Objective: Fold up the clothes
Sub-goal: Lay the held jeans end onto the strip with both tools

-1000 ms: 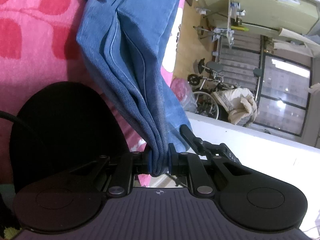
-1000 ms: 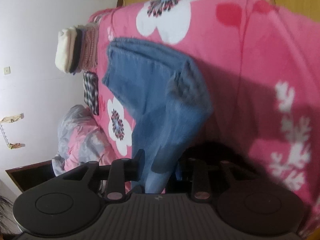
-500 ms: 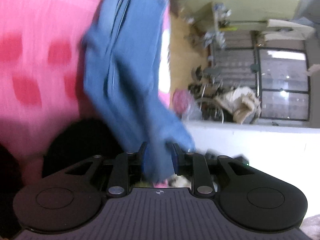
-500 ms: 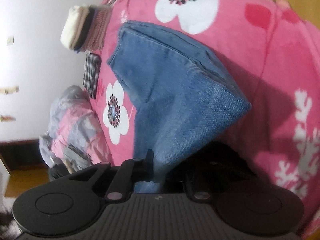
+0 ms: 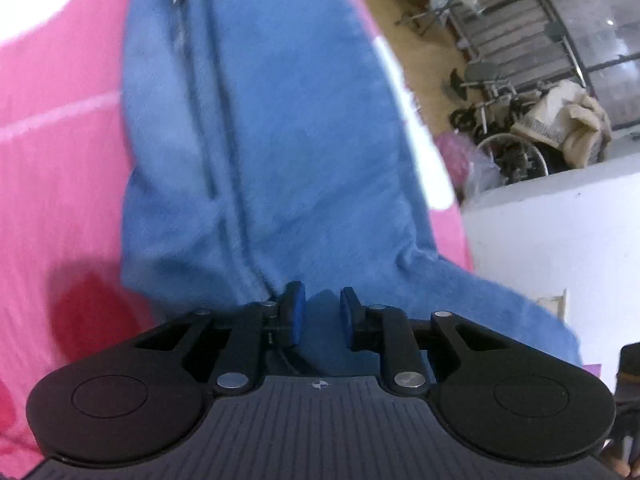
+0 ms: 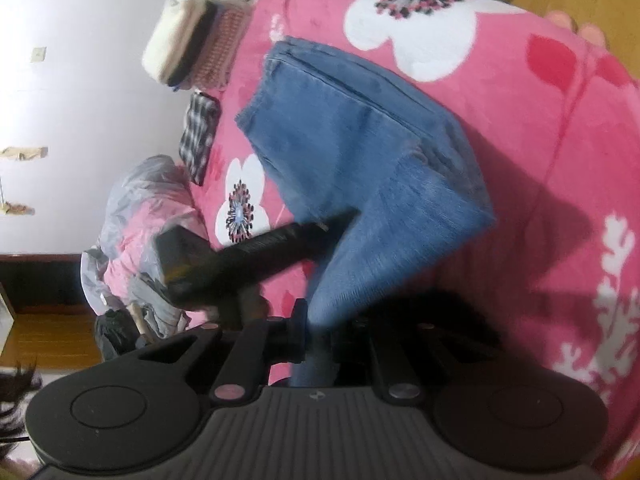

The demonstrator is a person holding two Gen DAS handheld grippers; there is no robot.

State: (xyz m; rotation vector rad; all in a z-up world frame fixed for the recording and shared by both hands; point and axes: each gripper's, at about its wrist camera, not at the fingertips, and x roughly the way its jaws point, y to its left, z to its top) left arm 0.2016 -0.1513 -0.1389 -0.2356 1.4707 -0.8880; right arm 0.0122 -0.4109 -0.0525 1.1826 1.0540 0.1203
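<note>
Blue jeans lie half folded on a pink floral blanket. My right gripper is shut on a bunched end of the denim, which rises from its fingers to the fold. In the left wrist view the jeans spread out ahead over the blanket. The jaws of my left gripper are closing, and a thick fold of denim fills the gap between the blue pads. In the right wrist view the left gripper reaches in from the left to the jeans' edge, blurred.
A stack of folded clothes and a checked cloth lie at the blanket's far edge by a white wall. A bagged quilt sits beyond them. A wheelchair and clutter stand on the wooden floor past a white ledge.
My left gripper swung down toward the blanket with the denim, rolled, and came into the right wrist view. My right gripper's fingers closed on the jeans' end.
</note>
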